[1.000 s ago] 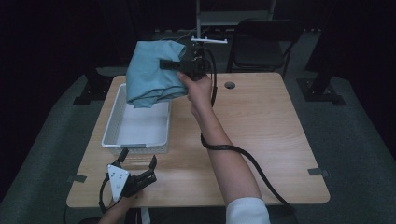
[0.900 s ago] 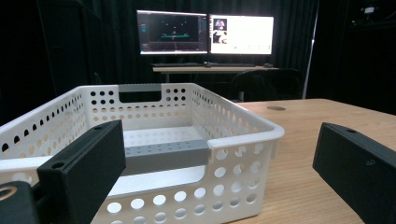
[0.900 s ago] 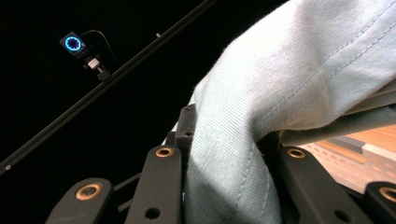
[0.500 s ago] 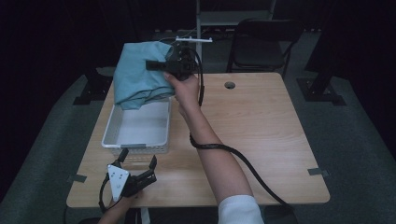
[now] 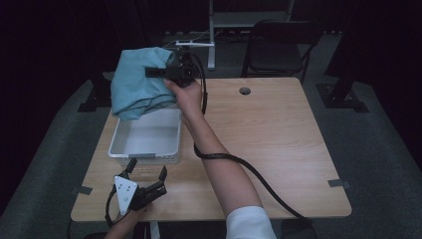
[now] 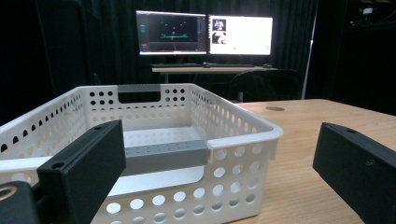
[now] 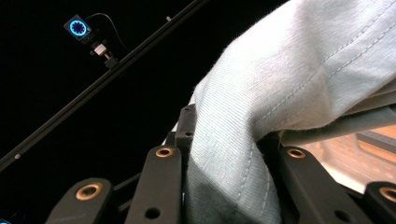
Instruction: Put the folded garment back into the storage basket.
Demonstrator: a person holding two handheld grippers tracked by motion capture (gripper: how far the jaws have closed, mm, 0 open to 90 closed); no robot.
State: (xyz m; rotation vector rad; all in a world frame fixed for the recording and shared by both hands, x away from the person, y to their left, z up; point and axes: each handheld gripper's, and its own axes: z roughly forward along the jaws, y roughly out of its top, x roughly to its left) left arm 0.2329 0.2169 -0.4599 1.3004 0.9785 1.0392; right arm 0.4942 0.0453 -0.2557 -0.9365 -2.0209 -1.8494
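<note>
Cloth (image 5: 137,87), pale teal, bunched, clamped in right gripper (image 5: 155,72), left gripper (image 5: 148,175) jaws apart

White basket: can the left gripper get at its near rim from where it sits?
Probably yes. The left gripper rests open on the table just short of the white basket, jaws facing its near wall, nothing between. The teal cloth hangs from the right gripper, over the far end.

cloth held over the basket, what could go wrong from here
1. The cloth hangs bunched from the right gripper, with much of it past the far left corner of the basket. If let go here, part may land over the rim or on the floor.
2. In the right gripper view only a fold sits between the jaws, so the cloth might slip early.
3. The left gripper is open near the basket's near wall and not holding it, so a dragging cloth could shift the basket.
</note>
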